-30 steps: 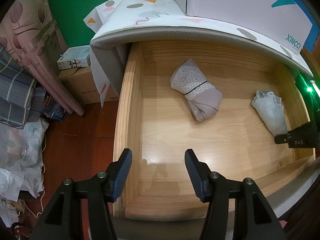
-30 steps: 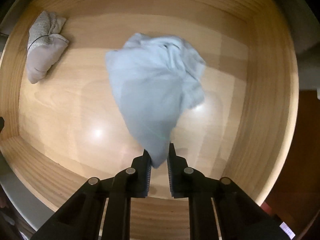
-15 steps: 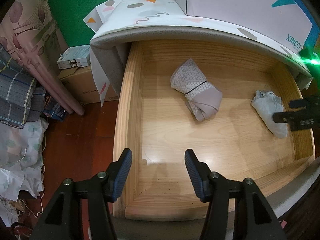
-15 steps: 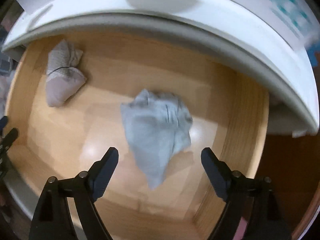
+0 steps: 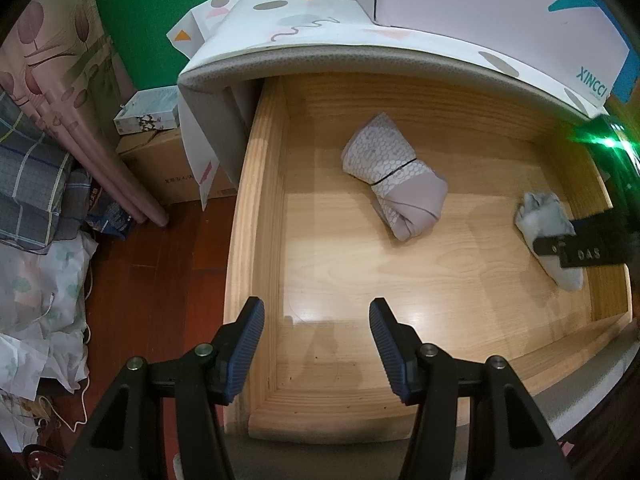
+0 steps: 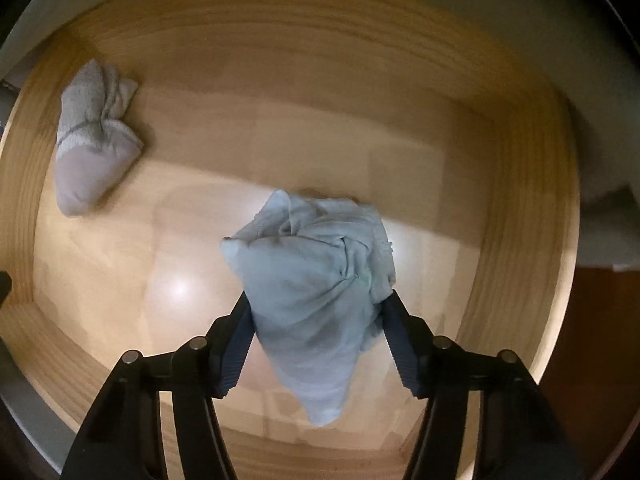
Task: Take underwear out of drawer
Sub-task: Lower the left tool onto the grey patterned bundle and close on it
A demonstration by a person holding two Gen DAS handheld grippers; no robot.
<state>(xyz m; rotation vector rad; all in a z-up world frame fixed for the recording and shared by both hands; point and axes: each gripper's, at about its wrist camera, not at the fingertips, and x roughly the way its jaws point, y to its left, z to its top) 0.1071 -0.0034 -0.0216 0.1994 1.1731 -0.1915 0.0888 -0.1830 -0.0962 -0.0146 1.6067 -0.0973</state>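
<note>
The wooden drawer (image 5: 256, 216) stands pulled open. A light blue bundle of underwear (image 6: 316, 280) lies on its floor at the right side, and also shows in the left wrist view (image 5: 540, 216). My right gripper (image 6: 316, 340) is open, low over it, with a finger on each side of the bundle. A rolled grey patterned bundle (image 5: 396, 188) lies near the drawer's middle back, at the left in the right wrist view (image 6: 92, 140). My left gripper (image 5: 316, 344) is open and empty above the drawer's front left corner.
A patterned white cover (image 5: 320, 40) tops the cabinet over the drawer, with a white box (image 5: 500, 12) on it. Left of the drawer are a cardboard box (image 5: 160, 172), pink rolled tubes (image 5: 100, 152) and piled fabric (image 5: 36, 264) on the red-brown floor.
My right gripper let go of the blue underwear, opened wide and rose, then came back down so its open fingers straddle the bundle. The left gripper has not moved.
</note>
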